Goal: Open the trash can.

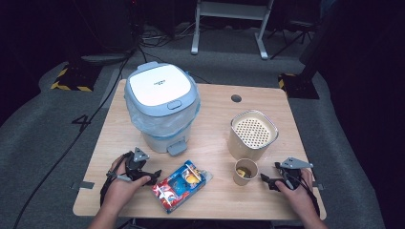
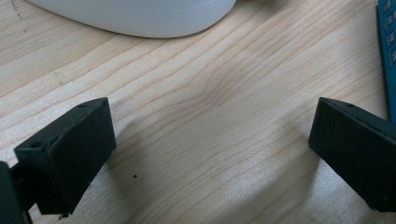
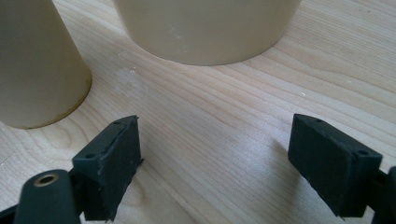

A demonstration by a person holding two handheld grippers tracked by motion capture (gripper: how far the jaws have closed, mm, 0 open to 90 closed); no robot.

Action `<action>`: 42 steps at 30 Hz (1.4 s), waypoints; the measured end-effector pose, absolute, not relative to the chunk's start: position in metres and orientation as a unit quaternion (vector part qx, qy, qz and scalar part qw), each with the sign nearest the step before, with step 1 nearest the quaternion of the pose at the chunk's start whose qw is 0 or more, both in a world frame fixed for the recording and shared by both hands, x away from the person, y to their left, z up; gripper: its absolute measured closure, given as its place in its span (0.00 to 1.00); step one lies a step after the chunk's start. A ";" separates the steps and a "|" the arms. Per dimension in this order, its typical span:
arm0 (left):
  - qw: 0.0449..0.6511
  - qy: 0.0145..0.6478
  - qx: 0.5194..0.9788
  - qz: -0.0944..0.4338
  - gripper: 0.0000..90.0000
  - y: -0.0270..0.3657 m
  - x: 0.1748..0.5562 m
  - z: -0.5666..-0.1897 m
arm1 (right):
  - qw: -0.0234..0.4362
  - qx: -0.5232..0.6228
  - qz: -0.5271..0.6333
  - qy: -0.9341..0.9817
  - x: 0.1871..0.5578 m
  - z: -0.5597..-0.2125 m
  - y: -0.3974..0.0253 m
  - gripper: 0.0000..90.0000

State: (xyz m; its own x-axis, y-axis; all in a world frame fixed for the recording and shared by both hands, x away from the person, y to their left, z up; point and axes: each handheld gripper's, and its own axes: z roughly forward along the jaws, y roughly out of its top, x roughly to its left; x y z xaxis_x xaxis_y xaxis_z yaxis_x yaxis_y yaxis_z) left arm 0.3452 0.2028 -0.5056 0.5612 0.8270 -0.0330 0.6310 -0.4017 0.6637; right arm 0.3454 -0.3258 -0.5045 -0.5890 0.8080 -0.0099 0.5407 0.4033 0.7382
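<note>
**Jaws apart on both grippers, nothing gripped yet**

Both pairs of jaws stand wide apart over bare wood. We take the snack packet [image 1: 182,185] and the paper cup [image 1: 245,171] as the work in hand. The packet lies flat at the near edge, at about 3 o'clock from the left gripper [image 1: 154,176] and just beside it. We judge it light, crinkly and slippery, so a pinch on an edge or corner should hold better than one across the flat face. The cup stands upright at about 9 o'clock from the right gripper [image 1: 265,181], near but apart. It looks thin-walled and easy to crush; we would grip low on the wall, gently.

Outward: perforated cream container [image 1: 253,133] at 12 o'clock from the cup, pedal bin [image 1: 162,106] with lid shut at 12 o'clock from the packet, all on the table [image 1: 215,95].

Unclear: the cup's contents are a yellowish blur. In the left gripper view only a blue sliver of the packet [image 2: 387,51] shows at the right edge. The packet's print is unreadable.
</note>
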 end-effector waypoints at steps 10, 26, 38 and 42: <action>0.330 0.440 0.820 0.159 0.35 0.221 0.344 -0.500 | 0.187 0.413 0.358 0.816 0.345 -0.505 -0.326 0.19; 0.321 0.420 0.837 0.141 0.54 0.232 0.337 -0.474 | 0.186 0.411 0.358 0.818 0.346 -0.505 -0.326 0.19; 0.356 0.389 0.838 0.138 0.66 0.223 0.328 -0.429 | 0.186 0.411 0.358 0.818 0.346 -0.505 -0.326 0.19; 0.372 0.383 0.834 0.138 0.70 0.222 0.327 -0.416 | 0.186 0.411 0.358 0.818 0.346 -0.505 -0.326 0.19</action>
